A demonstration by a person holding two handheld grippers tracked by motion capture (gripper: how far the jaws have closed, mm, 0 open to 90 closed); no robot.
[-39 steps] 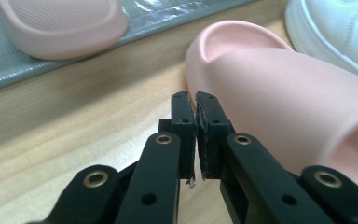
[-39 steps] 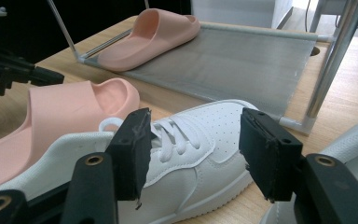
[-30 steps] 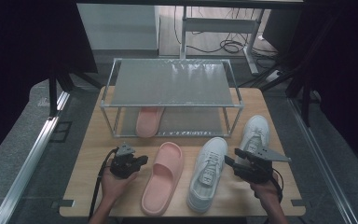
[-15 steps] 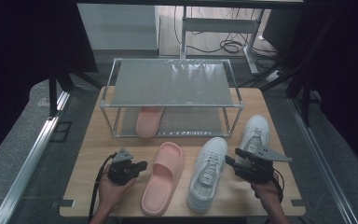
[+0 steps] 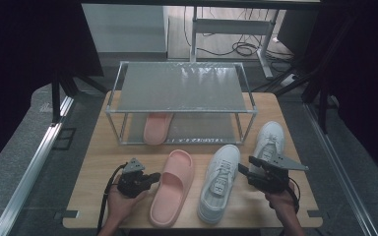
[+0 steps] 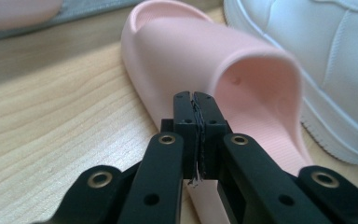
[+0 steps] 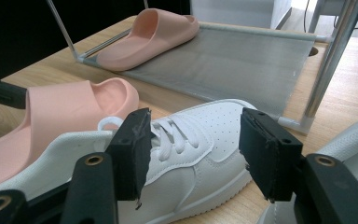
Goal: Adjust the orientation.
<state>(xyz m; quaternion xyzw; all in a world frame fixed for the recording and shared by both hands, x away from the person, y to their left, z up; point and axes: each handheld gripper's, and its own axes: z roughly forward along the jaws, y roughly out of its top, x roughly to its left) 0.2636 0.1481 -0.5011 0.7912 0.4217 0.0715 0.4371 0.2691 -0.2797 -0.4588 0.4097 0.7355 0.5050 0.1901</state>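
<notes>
Both grippers, the left gripper (image 5: 150,180) and right gripper (image 5: 244,169), are black with brass-ringed screw holes, grey three-cornered top plates and trailing black cables; forearms bare

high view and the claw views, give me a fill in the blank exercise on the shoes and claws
1. The left claw has its jaws ____, right beside the pink slipper on the table.
2. The right claw has its jaws ____, aimed at the near white sneaker.
3. The second pink slipper lies on the ____ shelf of the rack.

Missing words: shut; open; lower
</notes>
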